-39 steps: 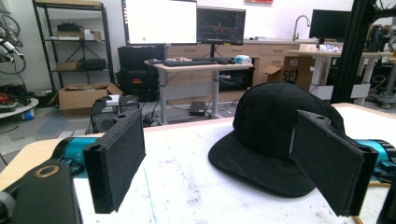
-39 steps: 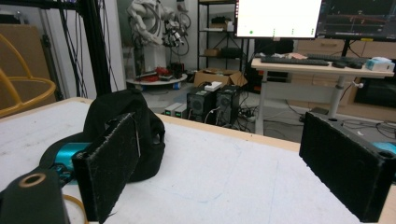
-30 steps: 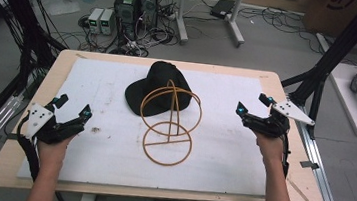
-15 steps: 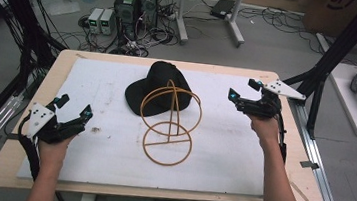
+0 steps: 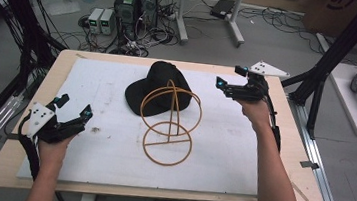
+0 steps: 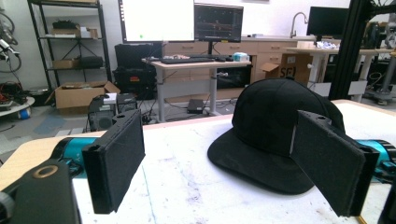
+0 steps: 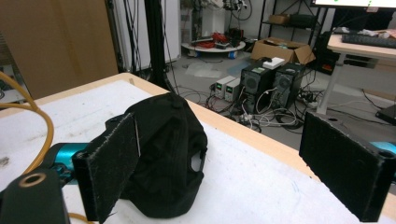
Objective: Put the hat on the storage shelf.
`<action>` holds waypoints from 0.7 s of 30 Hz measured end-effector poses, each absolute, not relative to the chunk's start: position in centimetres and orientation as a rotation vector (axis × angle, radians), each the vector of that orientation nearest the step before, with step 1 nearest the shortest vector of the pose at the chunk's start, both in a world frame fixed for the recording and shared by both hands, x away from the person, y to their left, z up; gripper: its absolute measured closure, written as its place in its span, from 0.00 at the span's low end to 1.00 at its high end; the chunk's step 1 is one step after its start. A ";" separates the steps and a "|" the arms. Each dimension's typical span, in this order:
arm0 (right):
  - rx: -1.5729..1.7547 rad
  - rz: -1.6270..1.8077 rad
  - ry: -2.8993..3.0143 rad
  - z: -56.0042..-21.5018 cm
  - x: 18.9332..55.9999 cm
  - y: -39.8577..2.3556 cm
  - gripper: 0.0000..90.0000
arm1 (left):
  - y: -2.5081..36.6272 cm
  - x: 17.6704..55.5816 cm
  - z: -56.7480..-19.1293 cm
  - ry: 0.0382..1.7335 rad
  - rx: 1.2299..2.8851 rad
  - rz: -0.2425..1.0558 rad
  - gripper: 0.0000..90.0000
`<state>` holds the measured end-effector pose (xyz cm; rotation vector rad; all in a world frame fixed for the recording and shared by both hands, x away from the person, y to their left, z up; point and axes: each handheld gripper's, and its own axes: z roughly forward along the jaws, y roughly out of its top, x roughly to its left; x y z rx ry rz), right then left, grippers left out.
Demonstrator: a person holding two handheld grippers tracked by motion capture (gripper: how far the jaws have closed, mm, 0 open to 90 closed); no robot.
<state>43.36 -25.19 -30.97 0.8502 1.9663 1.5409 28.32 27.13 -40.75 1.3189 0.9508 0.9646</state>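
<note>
A black cap (image 5: 160, 88) lies on the white mat (image 5: 102, 92) behind a round yellow wire stand (image 5: 170, 122). My right gripper (image 5: 228, 78) is open at the far right, level with the cap and pointing left at it. In the right gripper view the cap (image 7: 168, 154) sits just beyond the left jaw, and the wire stand (image 7: 32, 121) curves in at the left. My left gripper (image 5: 72, 108) rests open near the mat's left front. In the left gripper view the cap (image 6: 271, 130) lies ahead, partly behind the right jaw.
The wooden table's edge (image 5: 170, 63) runs behind the cap. Computer towers (image 5: 136, 0) and cables sit on the floor beyond it. Black frame posts (image 5: 334, 56) stand at the right. Bare mat stretches between my left gripper and the stand.
My right gripper has moved left and toward the far edge, closing in on the cap. The left gripper has stayed put.
</note>
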 end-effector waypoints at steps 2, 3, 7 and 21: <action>0.838 1.554 1.972 -30.8 43.9 -24.4 0.13 | 27.1 28.3 -40.8 0.951 1.319 0.964 0.20; 0.838 1.554 1.972 -30.8 43.9 -24.4 0.13 | 27.2 28.3 -40.8 0.951 1.321 0.965 0.20; 0.840 1.542 2.003 -30.9 44.8 -23.7 0.13 | 27.2 28.3 -40.8 0.952 1.321 0.964 0.20; 0.831 1.600 1.976 -30.4 47.2 -21.9 0.13 | 27.4 28.4 -40.9 0.959 1.319 0.972 0.20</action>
